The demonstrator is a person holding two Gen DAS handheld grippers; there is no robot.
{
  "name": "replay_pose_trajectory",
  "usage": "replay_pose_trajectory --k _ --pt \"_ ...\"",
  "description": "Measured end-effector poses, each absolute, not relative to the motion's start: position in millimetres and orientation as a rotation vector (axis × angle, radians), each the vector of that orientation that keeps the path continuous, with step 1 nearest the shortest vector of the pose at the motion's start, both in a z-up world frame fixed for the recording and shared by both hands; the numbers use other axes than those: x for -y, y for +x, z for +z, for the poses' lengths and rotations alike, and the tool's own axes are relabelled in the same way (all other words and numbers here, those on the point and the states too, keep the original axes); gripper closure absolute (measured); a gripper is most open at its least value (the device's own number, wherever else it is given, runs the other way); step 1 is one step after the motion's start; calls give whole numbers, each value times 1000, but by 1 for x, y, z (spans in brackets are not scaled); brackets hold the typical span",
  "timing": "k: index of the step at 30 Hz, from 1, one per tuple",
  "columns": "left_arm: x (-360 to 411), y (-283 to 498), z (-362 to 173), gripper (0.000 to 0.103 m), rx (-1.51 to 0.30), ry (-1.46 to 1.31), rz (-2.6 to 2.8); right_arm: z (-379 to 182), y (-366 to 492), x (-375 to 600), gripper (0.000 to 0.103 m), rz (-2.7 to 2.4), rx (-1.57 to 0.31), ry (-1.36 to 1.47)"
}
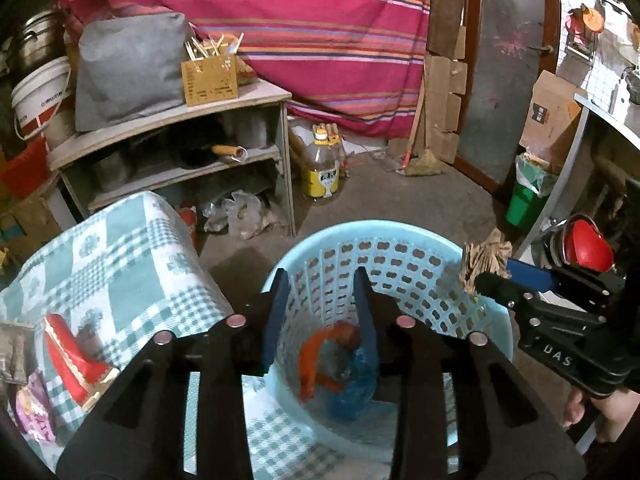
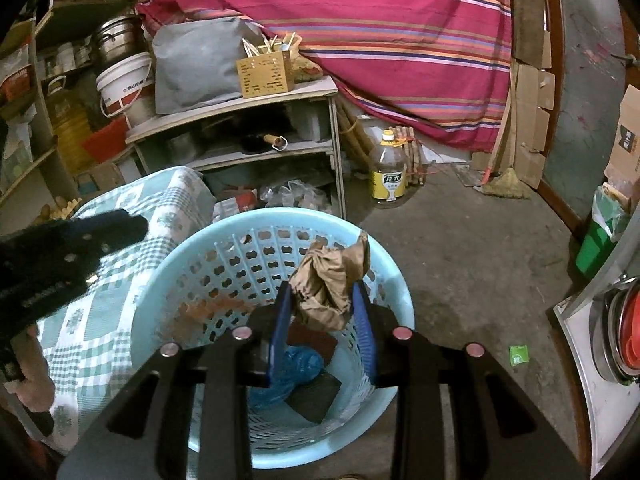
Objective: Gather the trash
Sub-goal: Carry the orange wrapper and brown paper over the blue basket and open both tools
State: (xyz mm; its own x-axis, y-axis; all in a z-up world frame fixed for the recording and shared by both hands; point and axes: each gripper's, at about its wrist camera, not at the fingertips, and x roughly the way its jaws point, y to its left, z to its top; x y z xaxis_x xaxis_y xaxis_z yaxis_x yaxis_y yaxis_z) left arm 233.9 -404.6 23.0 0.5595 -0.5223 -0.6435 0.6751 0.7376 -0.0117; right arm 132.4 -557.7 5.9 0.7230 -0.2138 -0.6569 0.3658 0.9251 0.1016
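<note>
A light blue perforated basket (image 1: pixel 420 252) (image 2: pixel 200 256) stands on the floor beside a table with a checked cloth (image 1: pixel 112 264) (image 2: pixel 120 312). Inside lie a blue plastic bag (image 1: pixel 352 392) (image 2: pixel 296 372), an orange wrapper (image 1: pixel 312 364) and a dark flat piece (image 2: pixel 316 400). My right gripper (image 2: pixel 324 304) is shut on a crumpled brown paper (image 2: pixel 332 280) (image 1: pixel 486 258), held above the basket's rim. My left gripper (image 1: pixel 322 304) is open and empty, its fingers over the basket's left rim.
A red shoe-like item (image 1: pixel 72 356) and a pink packet (image 1: pixel 34 412) lie on the checked cloth. A shelf unit (image 1: pixel 192 156), an oil bottle (image 1: pixel 322 168) (image 2: pixel 387 172), a green bin (image 1: pixel 524 200) and a green scrap (image 2: pixel 519 356) on the concrete floor surround the spot.
</note>
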Motion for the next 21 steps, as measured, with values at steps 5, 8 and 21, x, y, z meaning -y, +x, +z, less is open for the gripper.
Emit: replay_pose_trajectory --k 5,8,21 --pt "382 235 33 38 -638 226 -671 4 137 552 72 -317 -699 228" --pt "363 234 38 23 -613 239 -619 3 143 547 72 -310 -702 226" --pt "236 258 41 8 -615 204 -399 4 169 523 34 -359 -725 148"
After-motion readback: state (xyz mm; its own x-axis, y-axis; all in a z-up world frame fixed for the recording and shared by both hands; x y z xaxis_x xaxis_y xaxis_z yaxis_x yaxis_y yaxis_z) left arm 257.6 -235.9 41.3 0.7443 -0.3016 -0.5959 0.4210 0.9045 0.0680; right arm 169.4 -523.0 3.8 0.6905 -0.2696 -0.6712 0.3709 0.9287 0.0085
